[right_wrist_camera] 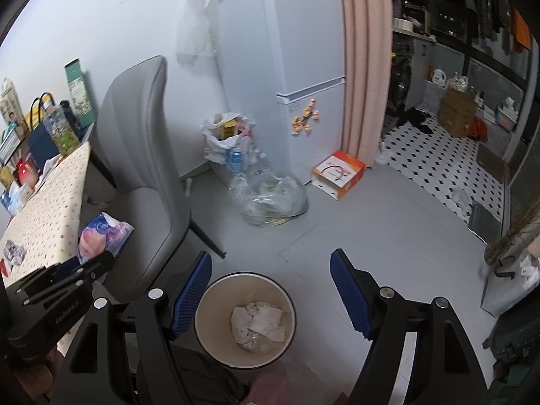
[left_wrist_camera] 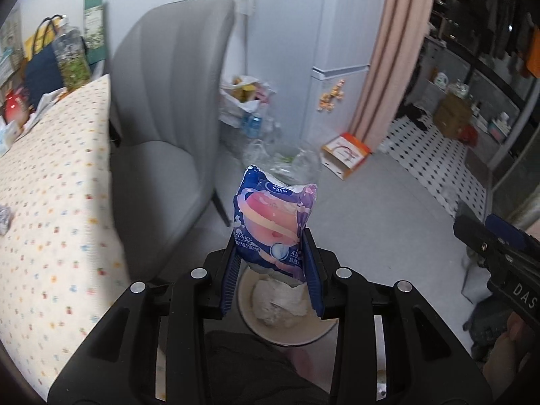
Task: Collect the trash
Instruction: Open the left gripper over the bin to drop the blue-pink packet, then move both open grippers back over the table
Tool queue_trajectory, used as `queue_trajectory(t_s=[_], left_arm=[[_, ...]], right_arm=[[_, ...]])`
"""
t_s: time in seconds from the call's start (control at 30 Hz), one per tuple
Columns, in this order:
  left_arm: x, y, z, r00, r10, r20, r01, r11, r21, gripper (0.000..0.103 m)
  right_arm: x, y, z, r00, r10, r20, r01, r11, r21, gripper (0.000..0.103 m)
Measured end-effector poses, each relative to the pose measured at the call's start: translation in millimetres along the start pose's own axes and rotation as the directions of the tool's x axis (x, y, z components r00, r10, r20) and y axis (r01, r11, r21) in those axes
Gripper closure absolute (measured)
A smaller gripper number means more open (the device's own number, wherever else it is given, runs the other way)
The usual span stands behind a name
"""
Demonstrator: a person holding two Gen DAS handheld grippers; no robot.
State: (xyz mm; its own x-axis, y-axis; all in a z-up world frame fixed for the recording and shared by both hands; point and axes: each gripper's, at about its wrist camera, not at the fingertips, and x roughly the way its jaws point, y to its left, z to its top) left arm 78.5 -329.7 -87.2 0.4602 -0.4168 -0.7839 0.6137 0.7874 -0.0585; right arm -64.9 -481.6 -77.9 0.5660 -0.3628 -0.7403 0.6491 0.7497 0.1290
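Clamping a blue and pink tissue pack (left_wrist_camera: 275,222) by its lower end, the left gripper (left_wrist_camera: 274,271) held it upright between its blue pads (left_wrist_camera: 231,276), the jaws narrowed onto the wrapper on both sides. The pack hung in the air above a round white bin (left_wrist_camera: 287,335) on the grey floor, and crumpled white paper (left_wrist_camera: 283,300) lay in the bottom of that bin. From the right wrist camera the same pack (right_wrist_camera: 103,238) showed at the left, near the edge of the table and in front of the grey chair (right_wrist_camera: 145,175), gripped by the left tool.

The right gripper (right_wrist_camera: 271,295) stood with its jaws spread wide and nothing between them, its blue pads (right_wrist_camera: 349,298) apart on either side of the bin (right_wrist_camera: 206,307) below. The paper scraps (right_wrist_camera: 258,324) in the bin were plainly visible through that gap.

To the left a table (left_wrist_camera: 50,202) with a dotted cloth carried a small crumpled silver wad (right_wrist_camera: 13,251) near its front edge. Farther back, a clear plastic bag (right_wrist_camera: 273,199) full of rubbish sat on the floor, with a white bag (right_wrist_camera: 219,141) of boxes and bottles behind it against the wall. An orange and white box (right_wrist_camera: 337,173) lay beside the pink curtain (right_wrist_camera: 364,60).
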Motion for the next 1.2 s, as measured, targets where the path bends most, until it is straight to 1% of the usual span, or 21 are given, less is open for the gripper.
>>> queue_trajectory(t_s=[0.1, 0.2, 0.27, 0.3, 0.43, 0.47, 0.53, 0.6, 0.67, 0.73, 0.77, 0.97, 1.1, 1.2], left_arm=[[2, -10, -2, 1.000, -0.028, -0.012, 0.028, 1.000, 0.011, 0.067], [3, -18, -4, 0.998, -0.059, -0.022, 0.060, 0.998, 0.020, 0.062], [3, -21, -5, 0.997, -0.070, -0.019, 0.070, 0.997, 0.023, 0.053], [3, -23, -5, 0.997, -0.074, -0.017, 0.074, 0.997, 0.025, 0.050], [-1, -29, -5, 0.996, -0.088, -0.001, 0.088, 0.995, 0.034, 0.031], [-3, -29, -5, 0.996, -0.088, 0.004, 0.088, 0.995, 0.037, 0.029], [-6, -26, -3, 0.997, -0.075, 0.016, 0.075, 0.996, 0.040, 0.027], [-11, -20, -1, 0.998, -0.054, 0.031, 0.053, 0.998, 0.026, 0.021], [-18, -10, 0, 0.998, -0.031, 0.052, 0.031, 1.000, 0.003, 0.015], [-24, 4, 2, 0.998, -0.008, 0.066, 0.009, 1.000, -0.018, 0.012], [-28, 10, 2, 0.997, 0.007, 0.073, -0.005, 1.000, -0.028, 0.011], [-49, 58, 2, 0.990, 0.088, 0.108, -0.077, 0.992, -0.101, 0.009], [-67, 95, -2, 0.980, 0.145, 0.133, -0.122, 0.978, -0.169, 0.009], [-80, 122, -6, 0.969, 0.193, 0.151, -0.159, 0.964, -0.214, 0.009]], right_arm=[[-1, -11, 1, 1.000, -0.010, 0.006, 0.010, 1.000, 0.025, 0.031], [-2, -18, 1, 1.000, -0.009, 0.010, 0.009, 0.999, 0.038, 0.031], [-4, -21, 1, 1.000, -0.006, 0.013, 0.006, 0.999, 0.036, 0.031], [-5, -21, 0, 1.000, -0.005, 0.015, 0.004, 0.999, 0.036, 0.031], [-12, -24, 0, 1.000, -0.004, 0.027, 0.003, 0.999, 0.036, 0.030], [-13, -24, 0, 1.000, -0.004, 0.028, 0.003, 0.999, 0.039, 0.030], [-13, -24, 1, 1.000, -0.001, 0.028, -0.001, 0.999, 0.042, 0.030], [-14, -20, 0, 1.000, 0.008, 0.026, -0.008, 0.999, 0.037, 0.030], [-13, -12, -1, 1.000, 0.018, 0.025, -0.019, 1.000, 0.024, 0.027], [-14, -3, -2, 0.999, 0.029, 0.026, -0.029, 1.000, 0.009, 0.022], [-14, 1, -2, 0.999, 0.036, 0.026, -0.036, 0.999, 0.003, 0.021], [-13, 43, -1, 0.996, 0.084, 0.025, -0.082, 0.995, -0.057, 0.016], [-17, 79, 4, 0.991, 0.131, 0.036, -0.127, 0.986, -0.106, 0.014], [-21, 109, 6, 0.985, 0.171, 0.036, -0.164, 0.976, -0.145, 0.013]])
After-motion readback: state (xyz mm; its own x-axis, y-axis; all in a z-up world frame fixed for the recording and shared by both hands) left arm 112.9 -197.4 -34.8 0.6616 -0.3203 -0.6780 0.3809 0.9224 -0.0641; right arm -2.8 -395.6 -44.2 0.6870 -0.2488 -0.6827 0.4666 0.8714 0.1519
